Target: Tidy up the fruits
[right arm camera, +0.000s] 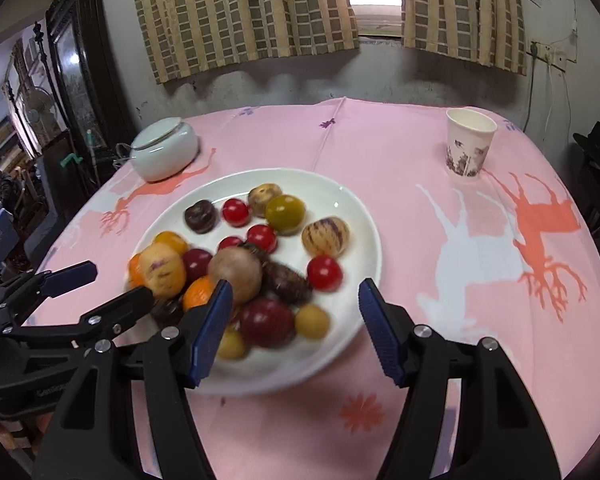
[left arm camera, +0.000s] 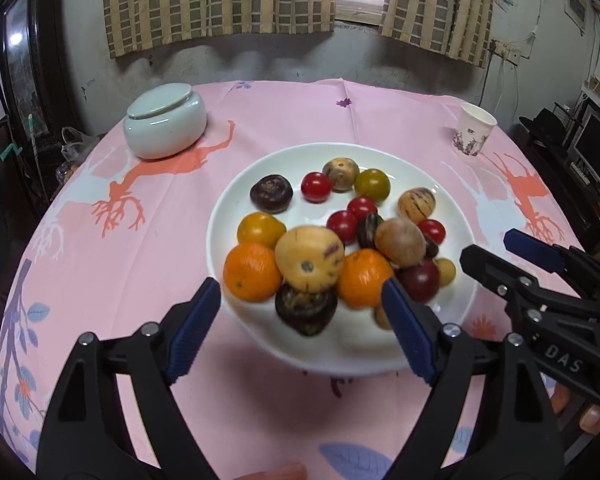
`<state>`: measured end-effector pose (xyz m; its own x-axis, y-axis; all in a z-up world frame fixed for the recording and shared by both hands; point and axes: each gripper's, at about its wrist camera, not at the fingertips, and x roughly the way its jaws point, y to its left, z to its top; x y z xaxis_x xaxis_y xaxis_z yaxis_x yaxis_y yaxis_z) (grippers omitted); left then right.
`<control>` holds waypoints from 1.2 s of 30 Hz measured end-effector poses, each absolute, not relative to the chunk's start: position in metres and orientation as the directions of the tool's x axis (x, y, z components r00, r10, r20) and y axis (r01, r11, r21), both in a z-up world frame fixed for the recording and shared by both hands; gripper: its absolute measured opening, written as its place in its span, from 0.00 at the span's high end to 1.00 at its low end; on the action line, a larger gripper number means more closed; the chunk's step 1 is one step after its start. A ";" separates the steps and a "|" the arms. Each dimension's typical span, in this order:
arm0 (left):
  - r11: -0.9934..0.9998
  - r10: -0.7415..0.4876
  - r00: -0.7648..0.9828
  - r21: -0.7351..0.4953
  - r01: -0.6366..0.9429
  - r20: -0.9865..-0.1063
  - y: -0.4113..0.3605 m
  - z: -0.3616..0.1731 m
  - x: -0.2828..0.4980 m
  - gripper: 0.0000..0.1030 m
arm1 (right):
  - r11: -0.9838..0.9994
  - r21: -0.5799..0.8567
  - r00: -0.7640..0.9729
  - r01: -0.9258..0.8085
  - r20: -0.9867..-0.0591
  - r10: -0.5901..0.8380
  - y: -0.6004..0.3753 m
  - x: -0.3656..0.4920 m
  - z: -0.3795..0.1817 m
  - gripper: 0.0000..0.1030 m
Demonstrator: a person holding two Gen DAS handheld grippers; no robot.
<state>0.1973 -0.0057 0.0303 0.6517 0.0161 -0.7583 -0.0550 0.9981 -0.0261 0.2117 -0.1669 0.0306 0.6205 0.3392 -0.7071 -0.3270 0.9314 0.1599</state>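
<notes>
A white plate [left arm camera: 240, 196] on the pink tablecloth holds several fruits: two oranges [left arm camera: 252, 272], red cherry tomatoes [left arm camera: 316, 187], striped yellow melons [left arm camera: 310, 259], dark purple fruits [left arm camera: 271, 193] and yellow-green tomatoes [left arm camera: 373, 185]. My left gripper [left arm camera: 302, 322] is open and empty, just above the plate's near edge. My right gripper [left arm camera: 496, 256] is open at the plate's right side. In the right wrist view the plate [right arm camera: 352, 216] lies ahead, with my right gripper [right arm camera: 294, 328] open and empty over its near edge and the left gripper [right arm camera: 112, 286] open at the left.
A pale green lidded ceramic jar [left arm camera: 165, 120] stands at the table's back left. A paper cup [left arm camera: 475, 129] stands at the back right. The round table's edge drops off on the left toward dark furniture. A curtained wall runs behind.
</notes>
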 end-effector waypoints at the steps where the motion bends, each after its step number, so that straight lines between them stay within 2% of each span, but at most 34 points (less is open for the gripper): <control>1: 0.999 0.020 0.657 -0.017 -0.049 -0.754 -0.007 0.032 0.189 0.17 | 0.932 0.153 0.627 -0.328 -0.703 0.336 -0.168 0.203 0.032 0.36; 8: 0.997 0.006 0.681 -0.045 -0.057 -0.732 -0.004 0.041 0.131 0.15 | 0.939 0.031 0.687 -0.343 -0.673 0.274 -0.172 0.137 0.043 0.36; 26: 0.999 0.019 0.688 -0.014 -0.042 -0.726 -0.012 0.046 0.073 0.07 | 0.955 0.034 0.688 -0.293 -0.687 0.236 -0.175 0.086 0.037 0.35; 29: 0.999 0.020 0.689 -0.009 -0.038 -0.725 -0.013 0.047 0.070 0.02 | 0.956 0.034 0.690 -0.290 -0.685 0.233 -0.176 0.085 0.038 0.35; 36: 0.999 0.040 0.696 0.007 -0.050 -0.717 -0.015 0.045 0.066 0.02 | 0.957 0.035 0.691 -0.289 -0.684 0.234 -0.176 0.084 0.037 0.35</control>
<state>0.0664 -0.0149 0.0451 0.6962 0.0398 -0.7168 -0.0499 0.9987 0.0070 0.0839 -0.1759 0.0373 0.6907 0.2338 -0.6844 -0.2891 0.9566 0.0350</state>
